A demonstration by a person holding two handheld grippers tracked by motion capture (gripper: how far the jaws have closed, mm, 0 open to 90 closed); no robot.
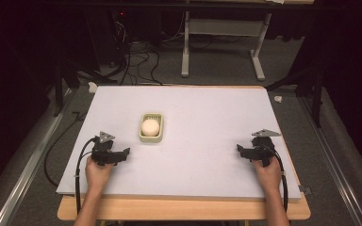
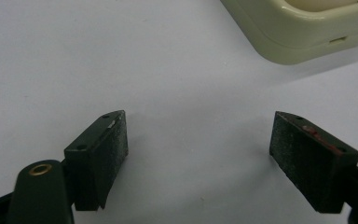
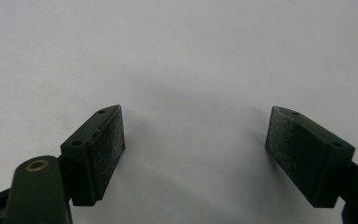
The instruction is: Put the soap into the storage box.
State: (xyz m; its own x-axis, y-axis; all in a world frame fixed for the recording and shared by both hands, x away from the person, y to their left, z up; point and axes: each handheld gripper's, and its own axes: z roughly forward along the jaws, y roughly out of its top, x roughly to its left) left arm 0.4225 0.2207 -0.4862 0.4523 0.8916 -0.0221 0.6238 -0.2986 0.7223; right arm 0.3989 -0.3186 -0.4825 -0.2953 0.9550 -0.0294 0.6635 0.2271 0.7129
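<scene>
Cream tray holding ball | just beside left gripper | both grippers' jaws apart

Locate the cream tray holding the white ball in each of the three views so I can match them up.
High view: cream tray sits left of centre on the white board, ahead of the left gripper, white ball inside.
Left gripper view: tray's corner at the top right, beyond the open jaws.
Right gripper view: tray not in it.
Shared landmark: the white board.
</scene>
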